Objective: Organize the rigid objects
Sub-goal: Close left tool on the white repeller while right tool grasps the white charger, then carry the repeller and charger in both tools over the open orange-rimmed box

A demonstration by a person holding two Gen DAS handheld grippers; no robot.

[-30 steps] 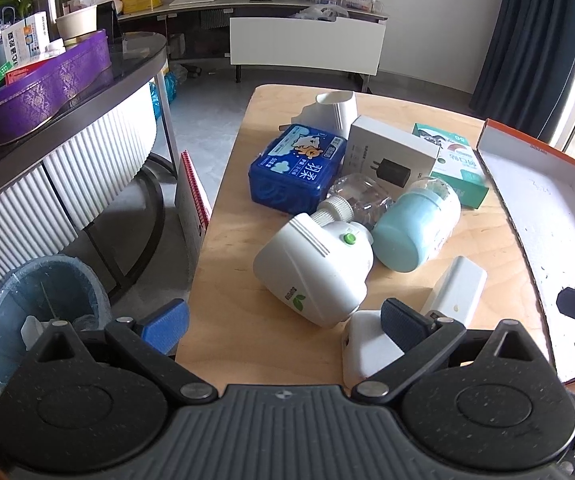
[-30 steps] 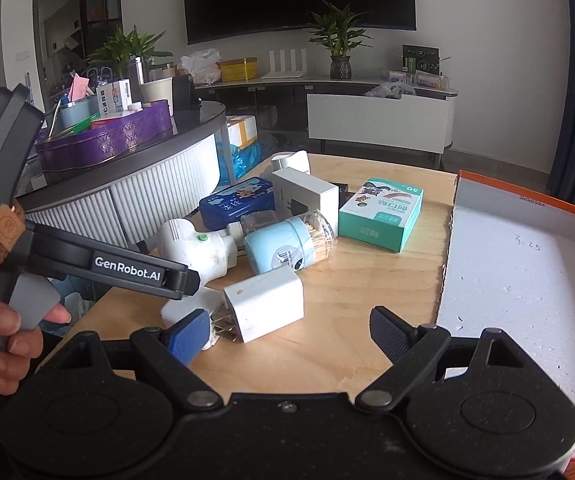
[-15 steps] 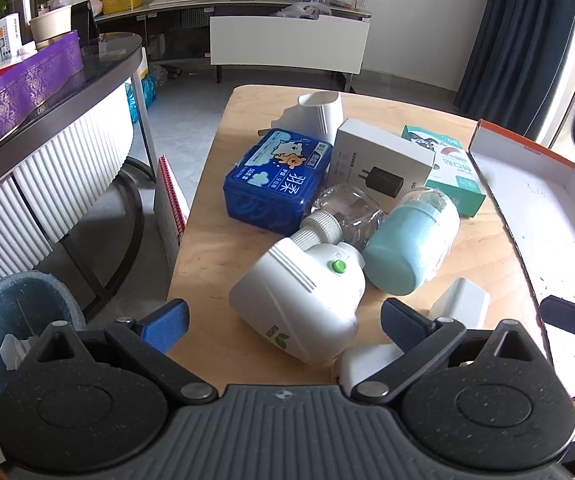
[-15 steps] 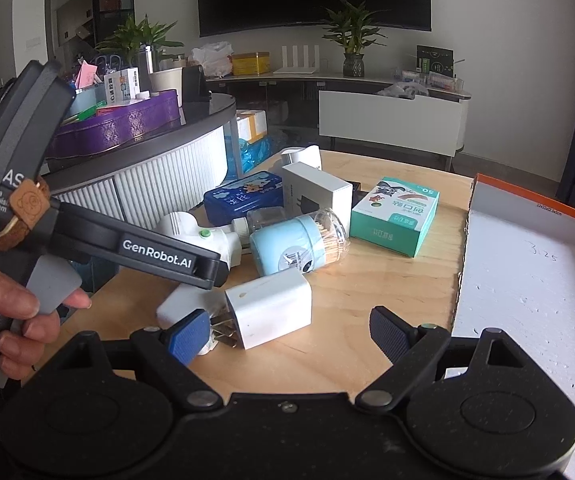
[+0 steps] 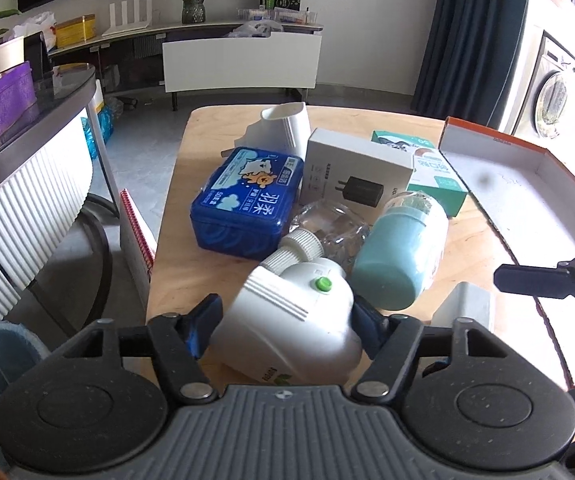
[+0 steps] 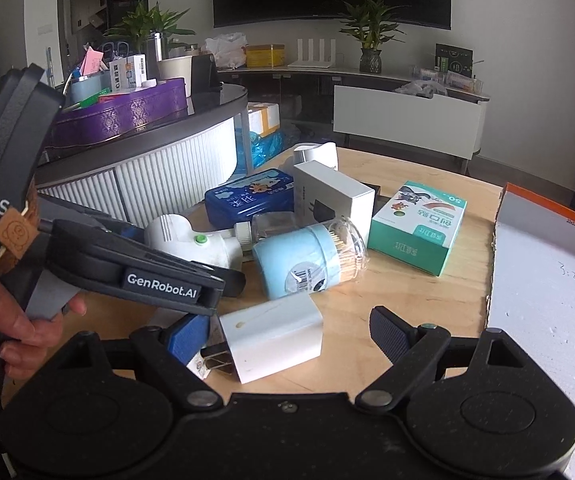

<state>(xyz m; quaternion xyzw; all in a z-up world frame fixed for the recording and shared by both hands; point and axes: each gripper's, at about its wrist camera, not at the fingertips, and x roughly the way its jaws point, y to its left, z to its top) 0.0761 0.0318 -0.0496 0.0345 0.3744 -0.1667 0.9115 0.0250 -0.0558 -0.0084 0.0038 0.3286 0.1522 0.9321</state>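
Note:
A white plug-in device with a green button [image 5: 299, 316] lies at the near end of the wooden table [image 5: 191, 240]. My left gripper [image 5: 285, 328] has its jaws closing on this device, with both blue pads against its sides. The same device [image 6: 191, 240] shows in the right wrist view behind the left gripper's body [image 6: 159, 276]. My right gripper [image 6: 291, 336] stands open around a white charger plug [image 6: 271, 340] without pressing on it. One right finger [image 5: 535, 280] reaches in from the right in the left wrist view.
Behind the device lie a clear bottle [image 5: 331, 228], a teal toothpick jar [image 5: 399, 256], a blue tissue box [image 5: 247, 200], a white adapter box [image 5: 355, 176], a green box [image 5: 435, 176] and a white cup-shaped part [image 5: 287, 128]. An orange-rimmed white tray [image 5: 527, 200] sits at the right.
The left jaws have closed from wide open onto the white device after moving up around it. The right gripper has come closer to the white charger plug.

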